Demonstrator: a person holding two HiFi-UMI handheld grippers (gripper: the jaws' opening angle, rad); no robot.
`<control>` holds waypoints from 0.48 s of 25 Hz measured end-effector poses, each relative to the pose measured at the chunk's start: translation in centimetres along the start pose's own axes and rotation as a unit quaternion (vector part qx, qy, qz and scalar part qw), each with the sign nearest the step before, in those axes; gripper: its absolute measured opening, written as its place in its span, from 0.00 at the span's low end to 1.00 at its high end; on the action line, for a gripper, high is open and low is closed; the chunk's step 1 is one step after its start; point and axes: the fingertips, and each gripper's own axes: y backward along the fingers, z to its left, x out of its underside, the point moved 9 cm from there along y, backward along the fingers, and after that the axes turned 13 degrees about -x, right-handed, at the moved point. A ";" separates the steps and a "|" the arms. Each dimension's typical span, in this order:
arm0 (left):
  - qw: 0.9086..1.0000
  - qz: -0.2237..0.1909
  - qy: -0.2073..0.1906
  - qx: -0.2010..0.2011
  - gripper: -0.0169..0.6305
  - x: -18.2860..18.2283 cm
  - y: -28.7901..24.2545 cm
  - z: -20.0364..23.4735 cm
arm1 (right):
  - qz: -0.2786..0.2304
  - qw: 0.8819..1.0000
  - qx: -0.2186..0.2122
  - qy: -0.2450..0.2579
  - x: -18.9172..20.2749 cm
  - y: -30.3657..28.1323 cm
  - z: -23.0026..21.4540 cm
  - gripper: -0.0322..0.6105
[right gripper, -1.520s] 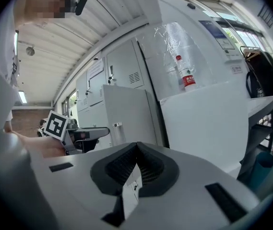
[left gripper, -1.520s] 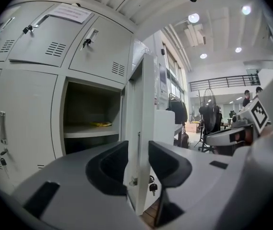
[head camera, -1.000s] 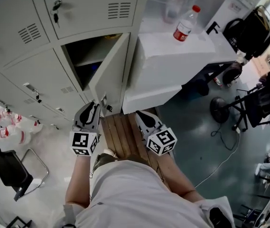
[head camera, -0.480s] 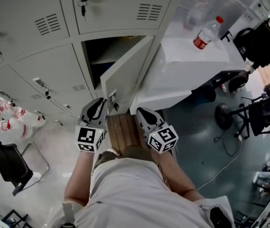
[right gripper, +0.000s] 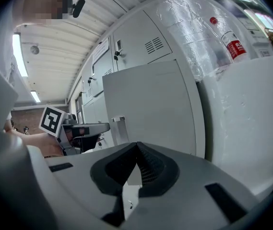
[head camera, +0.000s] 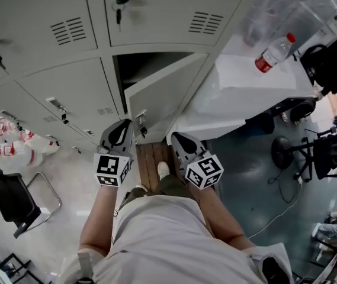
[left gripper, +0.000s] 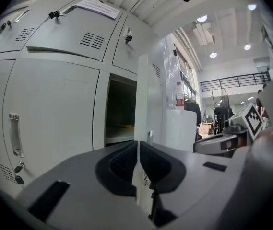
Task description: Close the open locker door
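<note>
Locker door [head camera: 159, 99] stands ajar, swung out toward me, its free edge just ahead of both grippers. I note a bank of grey sheet-metal lockers [head camera: 50, 34] with louvred vents and keys in the locks. White bench [head camera: 239, 90] to the right carries a clear plastic bottle [head camera: 273, 53], red cap. Glossy grey-green floor [head camera: 245, 176]; wooden slats [head camera: 147, 161] underfoot. Left gripper [head camera: 121, 126]: fingers have just been closing, now all but together, nothing between. Right gripper [head camera: 176, 138]: fingers together, empty.

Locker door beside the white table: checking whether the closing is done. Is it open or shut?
Open. The locker door stands swung out from its frame, with the dark compartment behind it exposed.
</note>
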 end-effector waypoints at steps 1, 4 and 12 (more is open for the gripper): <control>1.000 0.005 0.000 -0.003 0.05 0.1 -0.2 0.3 | 0.002 1.000 -0.003 0.000 -0.1 -0.4 -0.3 0.07; 1.000 0.016 0.000 -0.013 0.05 0.3 -1.0 1.1 | 0.006 1.000 -0.014 0.003 -0.7 -1.7 -1.3 0.07; 0.999 0.021 0.007 -0.048 0.05 -0.2 -3.3 3.0 | 0.011 0.999 -0.036 0.008 -2.2 -4.3 -3.5 0.07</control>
